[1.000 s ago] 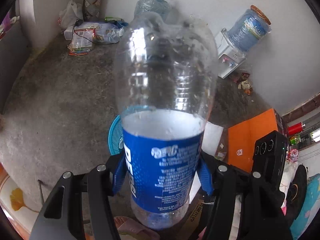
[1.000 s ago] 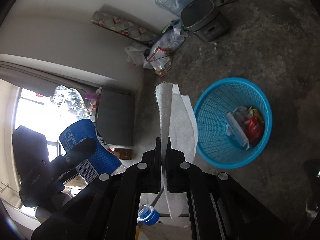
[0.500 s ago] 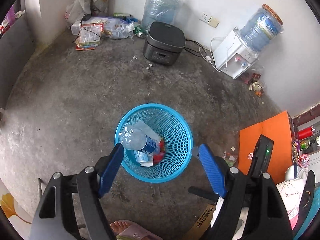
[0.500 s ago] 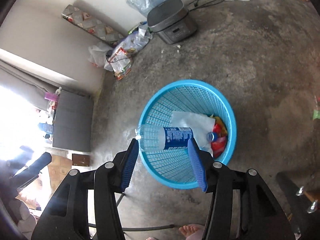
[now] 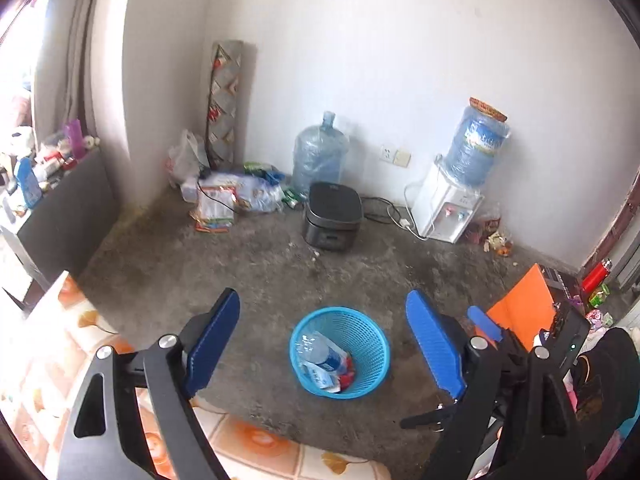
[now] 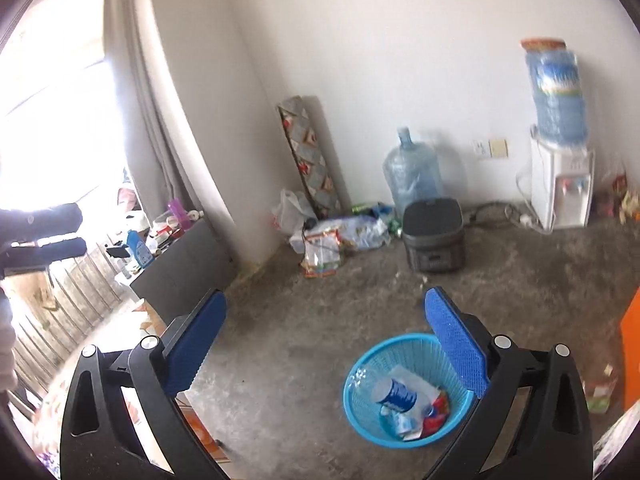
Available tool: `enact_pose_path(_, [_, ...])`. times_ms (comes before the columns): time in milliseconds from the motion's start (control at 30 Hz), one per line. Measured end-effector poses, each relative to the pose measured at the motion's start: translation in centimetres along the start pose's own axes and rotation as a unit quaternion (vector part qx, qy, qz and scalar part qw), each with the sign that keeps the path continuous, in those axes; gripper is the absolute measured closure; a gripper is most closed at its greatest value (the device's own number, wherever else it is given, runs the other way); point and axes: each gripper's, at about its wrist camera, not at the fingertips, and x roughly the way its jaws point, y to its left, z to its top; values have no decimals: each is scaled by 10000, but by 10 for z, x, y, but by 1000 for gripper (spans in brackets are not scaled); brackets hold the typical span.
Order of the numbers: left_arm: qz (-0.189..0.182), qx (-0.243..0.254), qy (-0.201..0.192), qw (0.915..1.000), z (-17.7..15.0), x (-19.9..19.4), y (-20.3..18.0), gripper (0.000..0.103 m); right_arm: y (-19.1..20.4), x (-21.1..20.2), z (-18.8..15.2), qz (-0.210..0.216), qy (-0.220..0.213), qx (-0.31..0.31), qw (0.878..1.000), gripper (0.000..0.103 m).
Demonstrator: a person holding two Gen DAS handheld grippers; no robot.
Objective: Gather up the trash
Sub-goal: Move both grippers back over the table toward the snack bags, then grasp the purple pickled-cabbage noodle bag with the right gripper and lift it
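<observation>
One blue basket [image 5: 376, 360] stands on the concrete floor [image 5: 260, 276], holding one plastic bottle [image 5: 320, 354] and paper scraps. Two grippers, left gripper [image 5: 324, 344] and right gripper [image 6: 326, 348], hover above, jaws opening, nothing between. Two water jugs [image 5: 318, 158] stand beyond.

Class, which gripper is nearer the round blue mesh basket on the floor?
Right, probably: the blue mesh basket looms larger below the right gripper, by its right finger. The left gripper frames it smaller, farther off. Both jaws opening, empty.
</observation>
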Motion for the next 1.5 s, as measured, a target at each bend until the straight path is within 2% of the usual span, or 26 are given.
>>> enact_pose_path(100, [406,21,-363,9985,-11,-66,19,13,31,-28,3,237,-398,-527,9975,7])
enact_pose_path(200, [755,-276,-717,9942,-34,-131,41,11,62,-51,4,630,-596,-954,9917,7])
enact_pose_path(333, [1182,-857,-1100,9832,-87,-205,69,10,97,-76,3,1286,-694,-1282,9809,7])
enact_pose_path(433, [1719,-1179,-1219,9704,-134,-252,83,10,114,-91,1,1749,-759,-1348,9724,7])
enact_pose_path(533, [2249,-1509,-1270,9542,-179,-291,94,10,129,-97,-4,2454,-392,-1261,9604,7])
enact_pose_path(600, [2456,-1801,-1311,9434,-211,-312,100,10,140,-96,-9,2915,-14,-1132,9499,7])
enact_pose_path(700, [2568,-2379,-1437,9257,-259,-336,111,10,155,-88,-18,3499,669,-1010,9289,9])
enact_pose_path(767, [2520,-2780,-1443,9156,-288,-341,119,10,170,-84,-31,3841,1226,-996,9097,16])
enact_pose_path(867, [2435,-3205,-1415,9044,-326,-345,126,13,187,-81,-55,4087,1988,-1077,8842,25])
enact_pose_path(967, [2468,-3294,-1238,9029,-347,-341,134,22,197,-84,-81,4159,2636,-1147,8628,34])
enact_pose_path(1033, [2421,-3273,-1193,9055,-353,-337,138,27,201,-86,-98,4184,3066,-1139,8473,38])
enact_pose_path(1133, [2374,-3233,-1159,9087,-354,-329,146,40,209,-83,-121,4163,3700,-1005,8245,40])
enact_pose_path(1233, [2548,-3209,-875,9080,-359,-315,156,51,212,-78,-142,4048,4357,-755,8003,40])
enact_pose_path(1333, [2310,-3343,-652,9114,-369,-301,166,62,216,-70,-157,3991,4865,-527,7754,40])
enact_pose_path(1400, [2125,-3446,-543,9128,-375,-293,171,70,220,-69,-160,3953,4970,-479,7710,47])
enact_pose_path(1500, [1962,-3562,-430,9126,-384,-284,175,75,225,-72,-151,4010,4938,-480,7701,63])
